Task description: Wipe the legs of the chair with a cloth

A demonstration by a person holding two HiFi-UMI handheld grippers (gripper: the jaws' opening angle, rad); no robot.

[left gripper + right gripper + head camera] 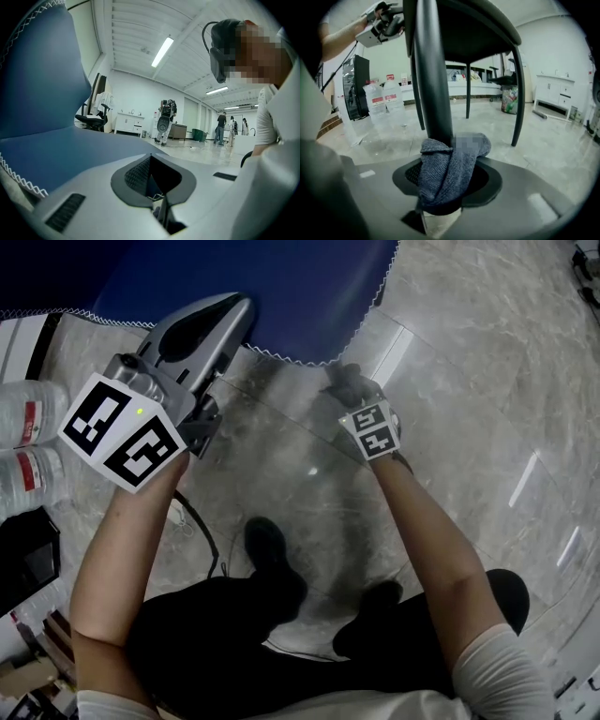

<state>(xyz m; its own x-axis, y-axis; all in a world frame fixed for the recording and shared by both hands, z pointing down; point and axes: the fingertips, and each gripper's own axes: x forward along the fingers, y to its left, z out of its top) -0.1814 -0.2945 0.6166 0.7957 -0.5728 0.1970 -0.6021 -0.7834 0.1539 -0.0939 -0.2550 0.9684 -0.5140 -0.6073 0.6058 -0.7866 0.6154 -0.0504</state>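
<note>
Right gripper (447, 183): clenched on the cloth, which I hold low down beside the chair.
Cloth (451, 161): grey knit, bunched between the jaws; its upper fold presses against the near chair leg.
Near chair leg (433, 75): dark and round, rising straight from the cloth to the seat's underside. It fills the middle of the right gripper view.
Other legs (520, 93): three more dark legs stand further back on the floor, well apart from the cloth.
Left gripper (152, 180): jaws closed together with nothing between them. I hold it raised at my left, over the edge of the seat.
Seat (281, 287): blue, with white zigzag stitching along its rim. It lies at the top of the head view and fills the left side of the left gripper view.
Water bottles (384, 105): clear plastic with red labels, standing on the floor to my left, apart from the chair.
Floor (562, 159): pale, glossy, marble-patterned tile.
Body: I can see both of my bare forearms, and my dark shoes on the floor beneath them.
</note>
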